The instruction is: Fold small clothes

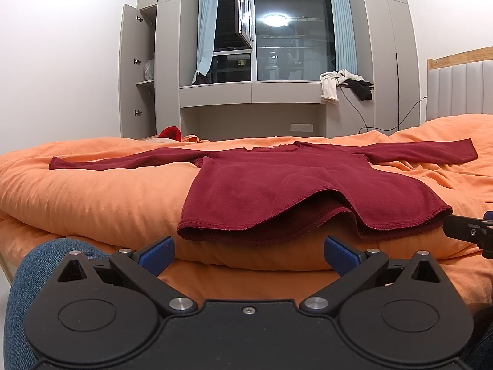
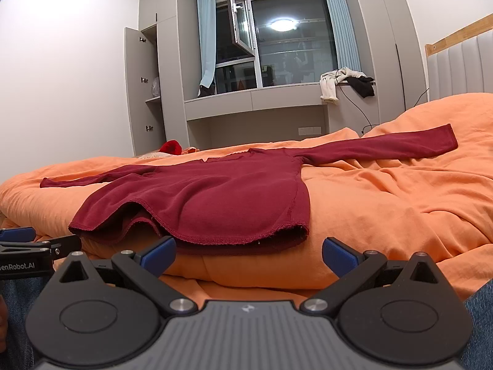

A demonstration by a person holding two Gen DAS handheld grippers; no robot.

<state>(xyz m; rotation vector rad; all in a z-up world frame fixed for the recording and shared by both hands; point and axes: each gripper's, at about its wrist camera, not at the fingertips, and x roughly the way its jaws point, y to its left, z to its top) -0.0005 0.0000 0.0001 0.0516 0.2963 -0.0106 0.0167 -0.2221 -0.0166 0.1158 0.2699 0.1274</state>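
A dark red long-sleeved top lies flat on the orange duvet, sleeves spread left and right, hem toward me and slightly lifted in the middle. My left gripper is open just short of the hem, nothing between its blue pads. In the right wrist view the same top lies left of centre. My right gripper is open too, near the hem's right corner and clear of the cloth. Each gripper shows at the edge of the other's view.
A padded headboard stands at the right. Beyond the bed are grey cupboards with an open door, a window ledge with a heap of clothes, and a trailing cable. A red item lies at the far edge. Denim-clad knees sit below.
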